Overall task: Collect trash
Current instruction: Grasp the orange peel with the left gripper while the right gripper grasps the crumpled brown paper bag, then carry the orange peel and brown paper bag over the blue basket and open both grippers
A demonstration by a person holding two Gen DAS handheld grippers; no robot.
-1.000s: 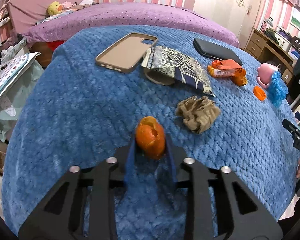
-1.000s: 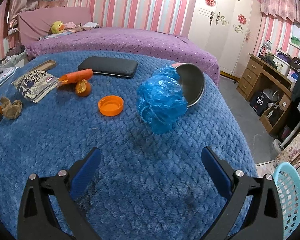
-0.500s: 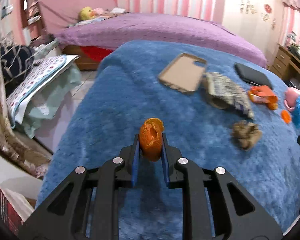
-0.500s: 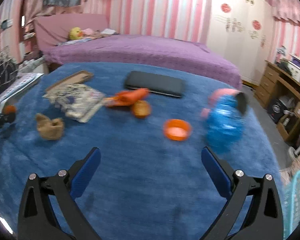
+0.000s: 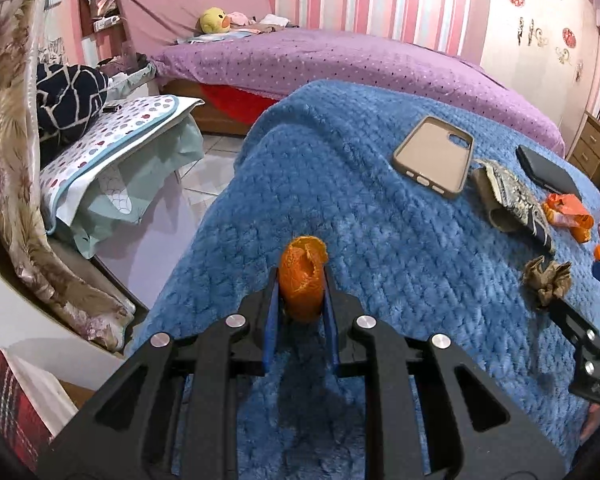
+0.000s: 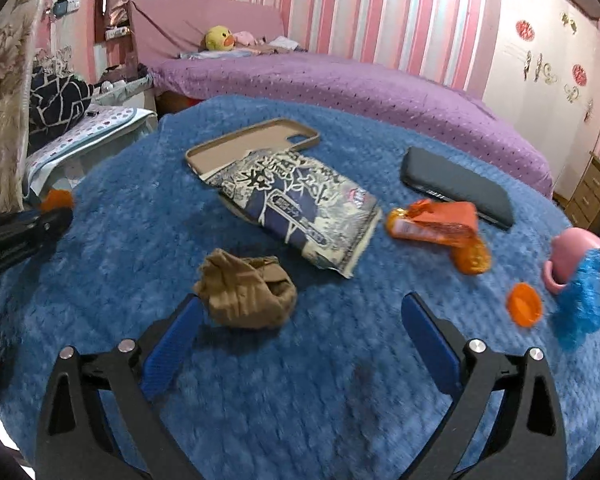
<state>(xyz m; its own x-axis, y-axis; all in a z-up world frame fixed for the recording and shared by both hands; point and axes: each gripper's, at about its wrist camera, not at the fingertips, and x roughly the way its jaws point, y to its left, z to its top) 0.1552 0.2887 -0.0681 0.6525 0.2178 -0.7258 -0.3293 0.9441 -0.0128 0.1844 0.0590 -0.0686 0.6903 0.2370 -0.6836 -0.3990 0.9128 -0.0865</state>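
Left hand-held gripper (image 5: 300, 292) pinches curled orange peel (image 5: 302, 280); right hand-held gripper (image 6: 300, 328), wide, should centre over crumpled brown paper wad (image 6: 246, 294).

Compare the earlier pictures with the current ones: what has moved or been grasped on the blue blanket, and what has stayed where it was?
The left gripper, jaws closing, clamped the orange peel and carried it toward the blanket's edge. The right gripper, open throughout, swung away from the blue plastic bag to the crumpled brown paper, now by its left finger. The phone case, snack packet and orange cap stayed put.
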